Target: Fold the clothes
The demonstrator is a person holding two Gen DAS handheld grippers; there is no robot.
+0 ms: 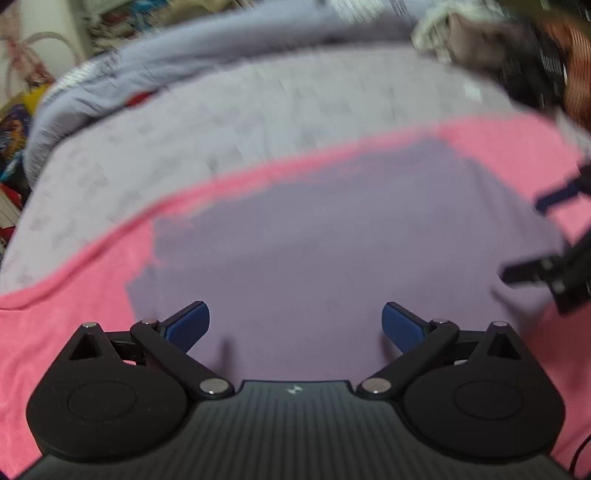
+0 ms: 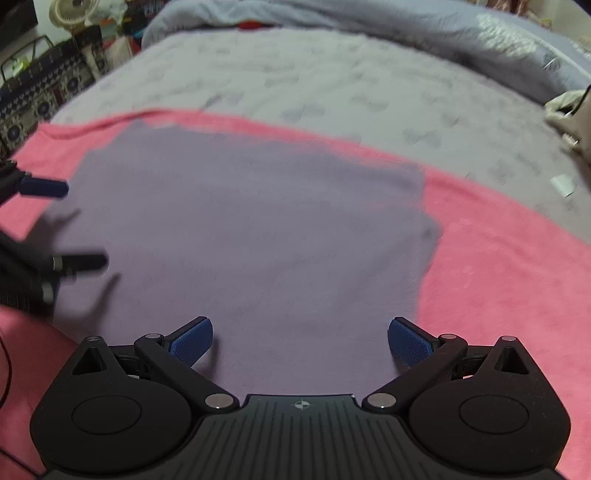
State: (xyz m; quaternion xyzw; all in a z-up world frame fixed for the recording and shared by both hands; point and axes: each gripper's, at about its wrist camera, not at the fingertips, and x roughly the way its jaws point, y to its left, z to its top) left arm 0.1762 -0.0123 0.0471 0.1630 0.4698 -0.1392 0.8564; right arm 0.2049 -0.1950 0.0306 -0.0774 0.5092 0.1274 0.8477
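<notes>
**Purple cloth lies flat on the pink blanket, both grippers open above it**

On the far left of the right wrist view, a patterned bag (image 2: 35, 99) stands beside the bed, with a small fan (image 2: 70, 11) behind it; next comes the pink blanket (image 2: 498, 266), spread over a grey sheet (image 2: 314, 77); on the pink blanket lies the purple cloth (image 2: 251, 229), flat and smooth, its far edge close to the line where pink meets grey; the pink shows all round it on the left, the far side and the right.

At the left edge of that same view the left gripper (image 2: 79, 225) reaches in over the left side of the cloth; its two fingers are wide apart and hold nothing; its shadow falls on the cloth just under it.

Low in the middle is the right gripper (image 2: 301, 341); its blue pads (image 2: 192, 341) stand far apart, with only purple cloth between them; I cannot tell if they touch the cloth.

From the left wrist view, the left gripper (image 1: 295, 326) is spread wide over the near edge of the purple cloth (image 1: 332, 240); the right gripper (image 1: 535, 240) pokes in at the right edge, fingers apart; this view is blurry.

Over on the far right, a blue-grey quilt (image 2: 461, 33) is bunched along the back of the bed; a pale heap of clothes (image 2: 565, 107) sits at the right edge.
</notes>
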